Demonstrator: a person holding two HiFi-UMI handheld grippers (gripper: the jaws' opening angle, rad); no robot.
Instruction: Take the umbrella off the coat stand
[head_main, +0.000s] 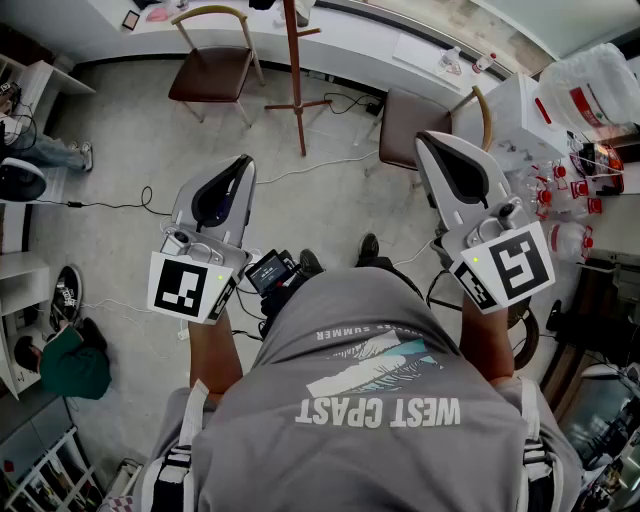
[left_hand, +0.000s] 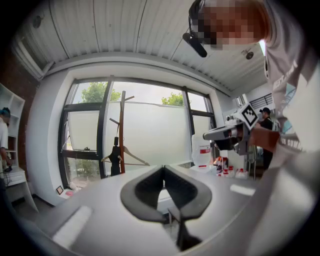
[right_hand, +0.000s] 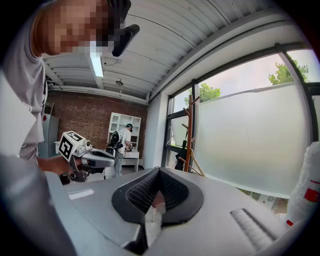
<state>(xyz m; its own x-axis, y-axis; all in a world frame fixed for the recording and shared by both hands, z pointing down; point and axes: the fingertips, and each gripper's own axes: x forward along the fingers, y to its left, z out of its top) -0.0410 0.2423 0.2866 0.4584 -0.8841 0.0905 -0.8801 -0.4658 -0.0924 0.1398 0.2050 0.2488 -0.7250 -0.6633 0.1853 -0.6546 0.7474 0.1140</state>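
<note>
Ops: Status, head view?

Rig: Left gripper (head_main: 243, 166) and right gripper (head_main: 424, 140) are held up side by side, aimed across the floor toward the coat stand (head_main: 293, 60). The stand is well apart from both, and the frame edge cuts off its top. Brown chair (head_main: 208, 72) is just left of the stand. Second chair (head_main: 412, 118) is on its right, nearer the right gripper. Cables (head_main: 352, 100) lie on the floor by the stand's feet. Red-capped bottles (head_main: 548, 190) and a clear jug (head_main: 598, 75) sit at far right. Person in green (head_main: 65, 365) is down low at left.

Ops: Left gripper view?

Rig: Jaws are pressed together at the tips with nothing between them. Umbrella (left_hand: 115, 160) is dark and folded, hanging on the stand's left side against the pole. Wooden hanger (left_hand: 135, 155) hangs on the same stand, just beside it. Window (left_hand: 150, 125) is behind. The right gripper shows at right, with a red-labelled jug (left_hand: 201, 149) just beside it in the frame.

Ops: Right gripper view?

Rig: Tips meet here too, and nothing is held. A chair seat (right_hand: 156, 202) shows through the slot below them. The stand is in front of the frosted window. There's a dark shape low on it, too small to tell what it is. Person with backpack (right_hand: 122, 145) is at the white shelving (right_hand: 122, 122), brick wall (right_hand: 85, 115) behind. The left gripper shows at left.

Ops: Anything in the way?

Rig: Chairs flank the stand, and the cables are at its base.
</note>
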